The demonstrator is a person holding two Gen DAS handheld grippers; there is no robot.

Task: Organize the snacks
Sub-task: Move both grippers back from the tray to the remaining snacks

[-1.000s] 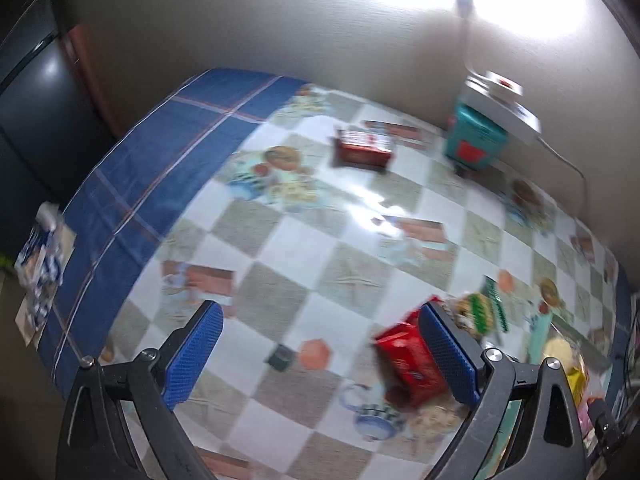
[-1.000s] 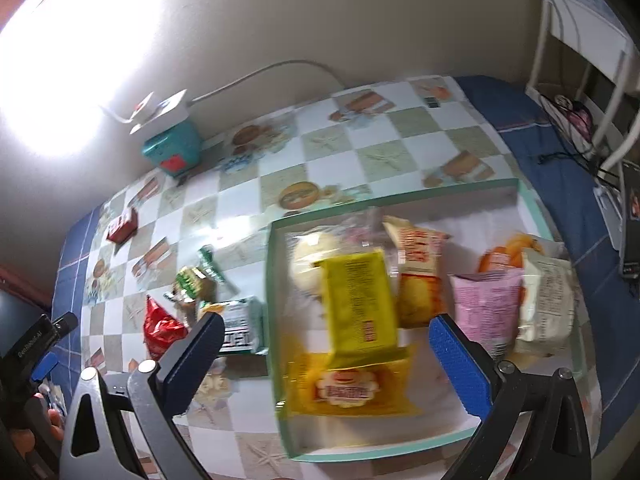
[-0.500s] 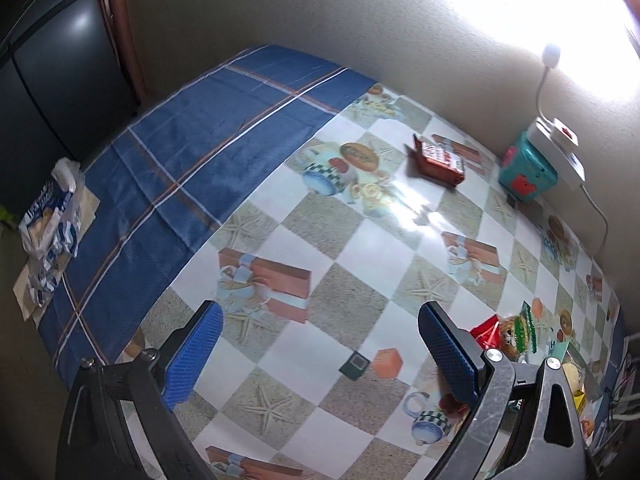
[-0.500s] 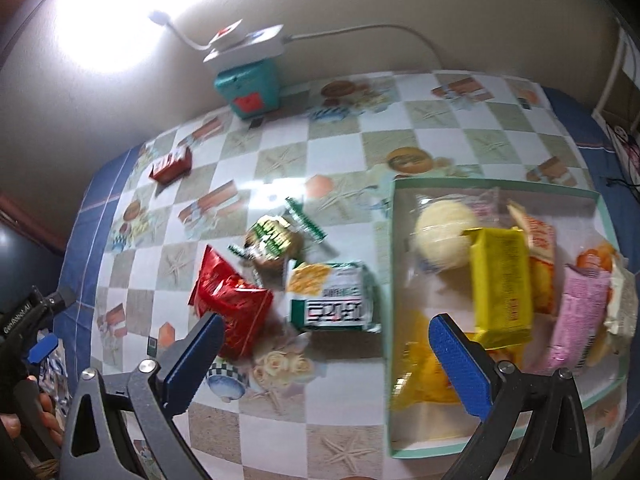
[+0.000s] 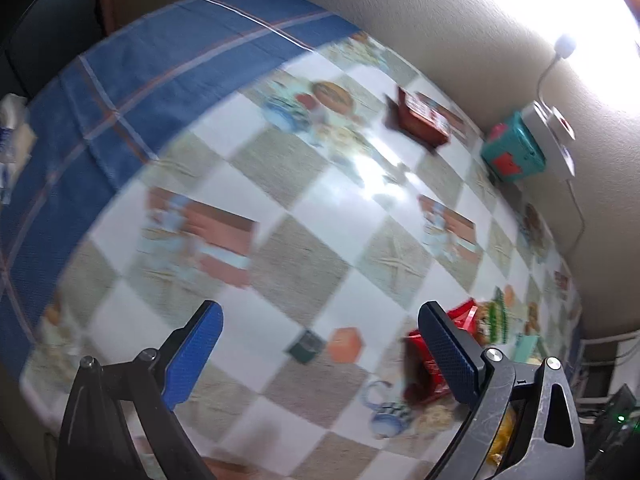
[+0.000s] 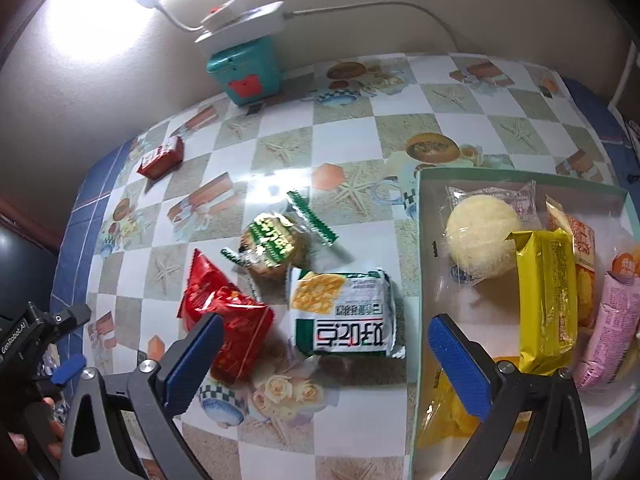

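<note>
Meanwhile both grippers' fingers wide, empty; left gripper (image 6: 24,344) reads "GenRobot.AI"; green-white packet (image 6: 344,314) lettering possibly Korean.

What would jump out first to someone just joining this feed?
The green-rimmed tray at the right, already crowded with wrapped snacks such as the yellow packet. Just left of it, three snacks lie loose on the checkered tablecloth: a green-and-white cracker pack, a red bag and a round green-labelled cake. A small red box sits apart, near the wall.
</note>
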